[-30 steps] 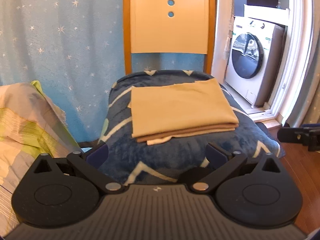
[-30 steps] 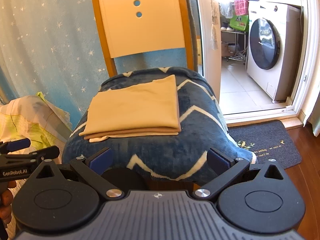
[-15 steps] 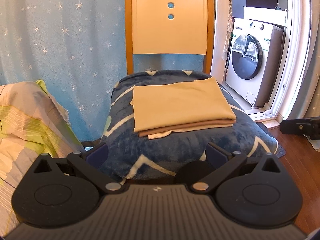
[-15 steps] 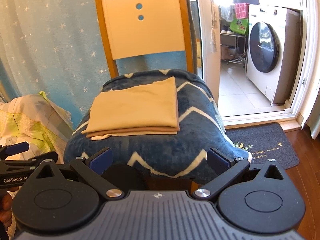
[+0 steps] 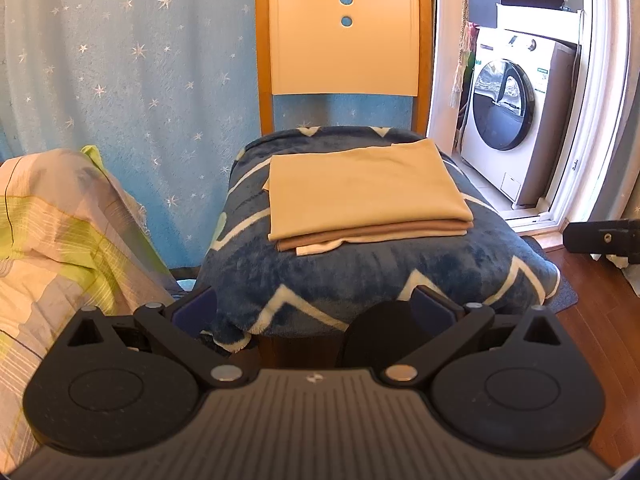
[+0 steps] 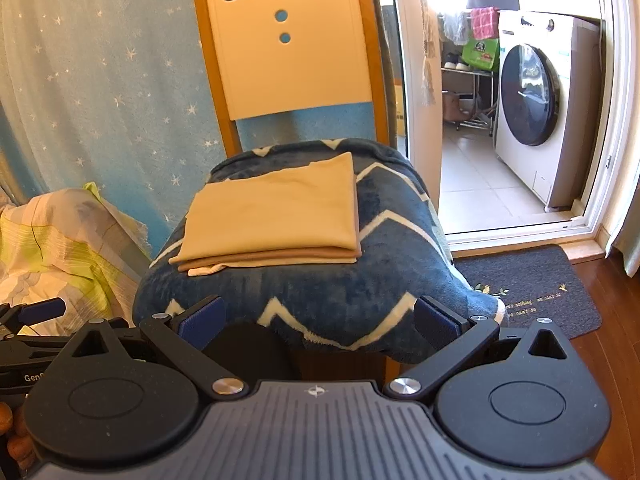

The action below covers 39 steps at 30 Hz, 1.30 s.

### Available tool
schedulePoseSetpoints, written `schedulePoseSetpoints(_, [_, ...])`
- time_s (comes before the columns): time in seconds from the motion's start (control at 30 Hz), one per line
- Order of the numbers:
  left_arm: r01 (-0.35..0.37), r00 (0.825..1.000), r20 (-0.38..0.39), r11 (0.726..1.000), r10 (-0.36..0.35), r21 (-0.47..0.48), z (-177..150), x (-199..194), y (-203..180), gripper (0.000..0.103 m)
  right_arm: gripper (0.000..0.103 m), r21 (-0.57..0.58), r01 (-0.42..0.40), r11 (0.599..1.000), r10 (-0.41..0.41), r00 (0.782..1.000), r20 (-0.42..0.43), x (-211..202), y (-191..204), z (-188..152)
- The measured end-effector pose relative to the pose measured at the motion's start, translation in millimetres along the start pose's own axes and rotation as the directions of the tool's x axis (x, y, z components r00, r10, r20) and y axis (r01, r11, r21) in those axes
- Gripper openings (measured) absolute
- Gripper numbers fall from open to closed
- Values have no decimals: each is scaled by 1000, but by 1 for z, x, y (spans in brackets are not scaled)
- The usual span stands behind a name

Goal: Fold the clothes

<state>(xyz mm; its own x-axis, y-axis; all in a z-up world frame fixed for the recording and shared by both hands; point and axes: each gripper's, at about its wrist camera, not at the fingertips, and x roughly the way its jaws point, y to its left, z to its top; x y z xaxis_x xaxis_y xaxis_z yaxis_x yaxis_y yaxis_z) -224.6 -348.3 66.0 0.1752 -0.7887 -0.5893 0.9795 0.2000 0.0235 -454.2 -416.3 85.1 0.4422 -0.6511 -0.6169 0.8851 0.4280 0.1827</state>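
tan folded clothes [image 5: 366, 190] lie in a neat stack on a navy zigzag blanket [image 5: 360, 276] draped over the seat of a wooden chair [image 5: 344, 40], the stack set toward the seat's back edge with its layered folds facing the near edge. a brown layer and a cream layer peek out beneath the top tan piece at the stack's near left corner. the left gripper [image 5: 316, 304] hangs in front of the chair, short of the blanket's near edge, its blue-padded fingers [image 5: 196, 308] spread wide with nothing between them. the right gripper [image 6: 318, 320] is held likewise before the seat, fingers [image 6: 202, 320] wide apart and gripping nothing; in its view the stack [image 6: 276, 216] sits left of the seat's centre. a striped yellow-green bedding pile [image 5: 60, 240] rests left of the chair, against a blue star-print curtain [image 5: 140, 60]. right of the chair, an open doorway shows a white washing machine [image 6: 532, 120], with a dark doormat [image 6: 532, 288] on the wood floor [image 6: 616, 320] before the threshold.
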Motion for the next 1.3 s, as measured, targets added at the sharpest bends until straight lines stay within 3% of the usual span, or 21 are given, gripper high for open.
schedulePoseSetpoints(0.6, [-10, 1000, 23, 1000, 9, 25, -7, -17, -18, 102, 103, 11, -15, 1000, 15, 1000, 13, -6, -9, -10])
schedulePoseSetpoints(1.3, [5, 1000, 5, 1000, -5, 10, -7, -5, -14, 102, 103, -13, 38, 999, -38, 999, -21, 9, -7, -10])
